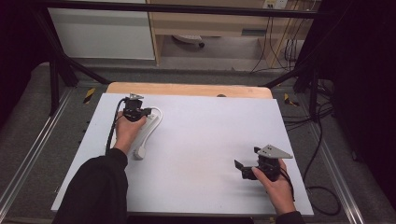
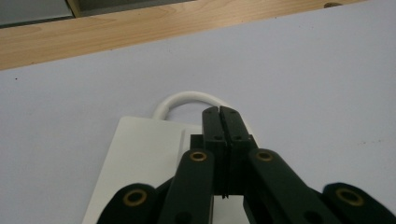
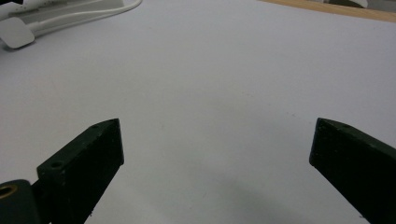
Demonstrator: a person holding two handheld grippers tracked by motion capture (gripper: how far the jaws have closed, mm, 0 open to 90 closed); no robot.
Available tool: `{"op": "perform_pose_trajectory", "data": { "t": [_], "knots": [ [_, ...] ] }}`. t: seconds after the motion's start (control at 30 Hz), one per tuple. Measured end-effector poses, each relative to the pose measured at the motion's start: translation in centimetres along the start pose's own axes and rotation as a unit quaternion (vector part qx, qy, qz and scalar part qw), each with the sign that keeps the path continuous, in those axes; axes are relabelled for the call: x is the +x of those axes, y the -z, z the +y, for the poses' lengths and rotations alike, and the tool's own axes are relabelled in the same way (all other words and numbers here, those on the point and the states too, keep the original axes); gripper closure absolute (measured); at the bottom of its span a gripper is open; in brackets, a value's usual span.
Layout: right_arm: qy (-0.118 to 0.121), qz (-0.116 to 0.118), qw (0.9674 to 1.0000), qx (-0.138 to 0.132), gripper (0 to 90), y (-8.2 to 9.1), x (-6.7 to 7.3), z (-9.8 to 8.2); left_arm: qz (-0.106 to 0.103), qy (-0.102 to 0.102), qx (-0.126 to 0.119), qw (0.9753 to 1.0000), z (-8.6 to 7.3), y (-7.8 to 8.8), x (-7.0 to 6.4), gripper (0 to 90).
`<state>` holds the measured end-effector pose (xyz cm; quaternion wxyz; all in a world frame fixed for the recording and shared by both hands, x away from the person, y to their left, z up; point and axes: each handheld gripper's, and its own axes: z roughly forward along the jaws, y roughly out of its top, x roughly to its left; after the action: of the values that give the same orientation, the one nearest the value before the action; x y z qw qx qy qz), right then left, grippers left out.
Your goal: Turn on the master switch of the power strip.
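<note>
A white power strip (image 1: 148, 122) lies at the far left of the white table top (image 1: 201, 140). Its white cable (image 1: 159, 116) loops round to a white plug (image 1: 139, 153) nearer me. My left gripper (image 1: 134, 112) sits right over the strip. In the left gripper view its jaws (image 2: 219, 112) are pressed together above the strip (image 2: 144, 154), in front of the cable loop (image 2: 187, 98), with nothing visible between them. My right gripper (image 1: 243, 169) rests low at the near right with its jaws spread wide. In the right gripper view they (image 3: 217, 154) frame bare table.
A wooden strip (image 1: 187, 89) borders the table's far edge. Black cables (image 1: 322, 140) hang off the right side onto the floor. The plug (image 3: 16, 32) and cable (image 3: 93, 14) lie at the top left of the right gripper view, far from its jaws.
</note>
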<state>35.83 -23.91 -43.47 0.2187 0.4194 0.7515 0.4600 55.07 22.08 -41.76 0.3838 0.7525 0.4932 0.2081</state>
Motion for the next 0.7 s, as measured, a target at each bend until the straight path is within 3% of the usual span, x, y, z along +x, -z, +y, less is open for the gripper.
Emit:
{"op": "perform_pose_trajectory", "data": {
  "t": [0.07,0.47,0.7],
  "knots": [
    [0.000,0.000,1.0000,0.000,3.4,0.02,-0.03,-0.01,0.002,-0.008,0.005,1.0000,-0.05,-0.10,0.04,89.9],
    [0.001,0.002,1.0000,0.002,3.5,-0.08,0.06,-0.01,0.008,-0.003,0.013,0.9999,-0.17,-0.31,0.20,89.9],
    [-0.002,0.001,1.0000,0.003,3.5,0.02,-0.10,-0.07,0.008,-0.015,0.025,0.9996,-0.37,-0.75,0.10,89.9]
  ]
}}
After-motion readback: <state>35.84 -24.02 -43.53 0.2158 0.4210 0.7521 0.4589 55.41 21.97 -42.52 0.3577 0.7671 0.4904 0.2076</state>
